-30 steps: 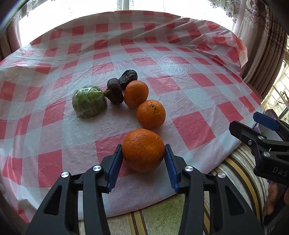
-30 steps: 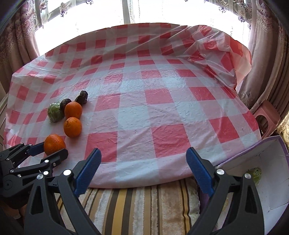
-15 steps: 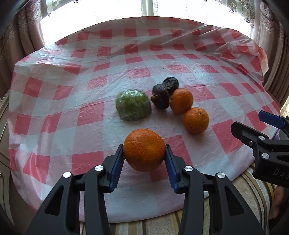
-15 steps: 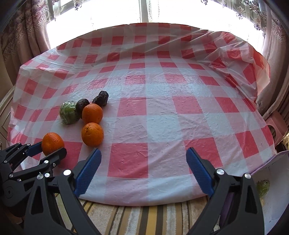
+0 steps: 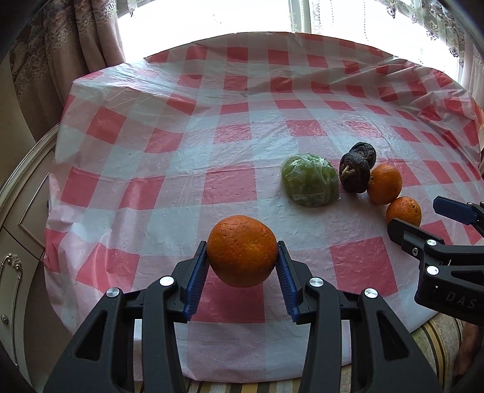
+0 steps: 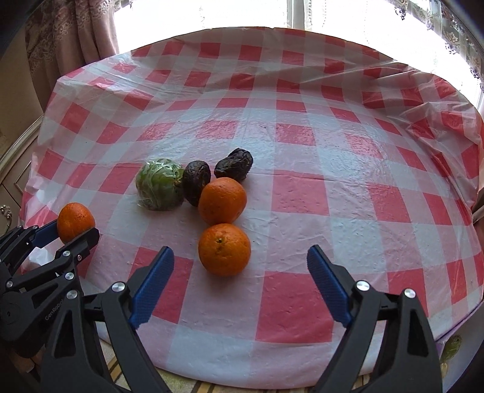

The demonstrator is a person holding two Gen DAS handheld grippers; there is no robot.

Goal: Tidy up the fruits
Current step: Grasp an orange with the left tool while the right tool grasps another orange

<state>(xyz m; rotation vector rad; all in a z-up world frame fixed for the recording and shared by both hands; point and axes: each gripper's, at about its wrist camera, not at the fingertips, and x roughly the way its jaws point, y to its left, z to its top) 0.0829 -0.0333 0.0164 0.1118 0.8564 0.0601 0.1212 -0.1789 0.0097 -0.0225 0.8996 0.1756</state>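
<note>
The left claw [image 5: 242, 266] holds an orange [image 5: 242, 250] above the counter [image 6: 302, 196] near its front edge; the right claw [image 6: 240, 284] is empty, its jaws closing.

A round table under a glossy red-and-white checked cloth [image 5: 230, 145] fills the room's middle. Beyond the table's far edge a bright window [image 6: 248, 12] floods the cloth with daylight, glaring white. To the table's far left hangs a brownish patterned curtain [image 5: 60, 54]; to its far right, a lace curtain [image 6: 459, 33]. Left of the table stands a cream cabinet with moulded trim and a metal handle [image 5: 12, 272]. Below the table's near edge lies striped fabric in green, yellow and brown [image 5: 438, 341].
</note>
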